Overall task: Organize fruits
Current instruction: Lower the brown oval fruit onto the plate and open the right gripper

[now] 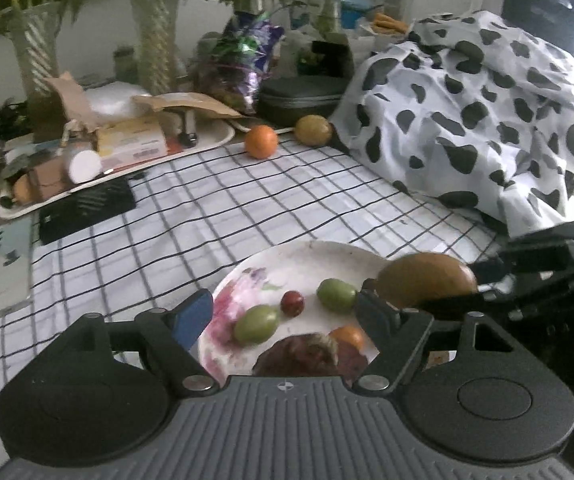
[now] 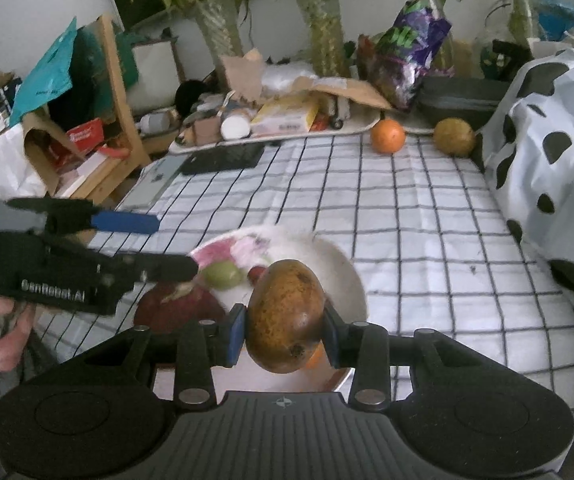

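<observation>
A cow-print cloth (image 1: 487,120) lies heaped beside the checked tablecloth (image 1: 247,200), a cluttered tray (image 2: 359,126) behind

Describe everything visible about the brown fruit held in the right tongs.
The brown fruit is egg-shaped, smooth-skinned, mottled orange-brown with dark specks and one dark spot near its lower end. It stands roughly upright, clamped at its sides by the right tongs, whose blue-faced pads press on it. It hangs above the near rim of the floral plate, touching nothing else visible. The left wrist view shows it at the plate's right edge.
</observation>
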### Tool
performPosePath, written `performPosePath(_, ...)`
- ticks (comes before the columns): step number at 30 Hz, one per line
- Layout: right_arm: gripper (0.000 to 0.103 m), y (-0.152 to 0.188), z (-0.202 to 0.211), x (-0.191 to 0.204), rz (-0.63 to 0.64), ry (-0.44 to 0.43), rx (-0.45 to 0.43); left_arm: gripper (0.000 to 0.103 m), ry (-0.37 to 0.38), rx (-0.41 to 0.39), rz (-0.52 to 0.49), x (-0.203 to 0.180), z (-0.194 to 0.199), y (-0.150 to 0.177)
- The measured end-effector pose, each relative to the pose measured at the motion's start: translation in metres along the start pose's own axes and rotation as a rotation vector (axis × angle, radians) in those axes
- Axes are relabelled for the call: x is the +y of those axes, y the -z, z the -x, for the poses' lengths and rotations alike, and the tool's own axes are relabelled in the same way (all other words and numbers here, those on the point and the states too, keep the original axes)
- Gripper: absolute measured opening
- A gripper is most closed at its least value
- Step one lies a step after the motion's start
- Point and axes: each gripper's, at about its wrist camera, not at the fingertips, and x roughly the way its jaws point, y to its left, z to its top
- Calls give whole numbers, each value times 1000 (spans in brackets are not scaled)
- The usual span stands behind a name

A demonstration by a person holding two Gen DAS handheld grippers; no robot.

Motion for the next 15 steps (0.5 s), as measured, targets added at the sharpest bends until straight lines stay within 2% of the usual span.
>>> performPosePath(8, 41, 15, -6, 16, 17, -25, 84, 77, -58, -18, 29, -3, 20, 11)
performPosePath(15, 41, 17, -25, 17, -15, -30, 152, 77, -48, -38, 67, -3, 27, 14)
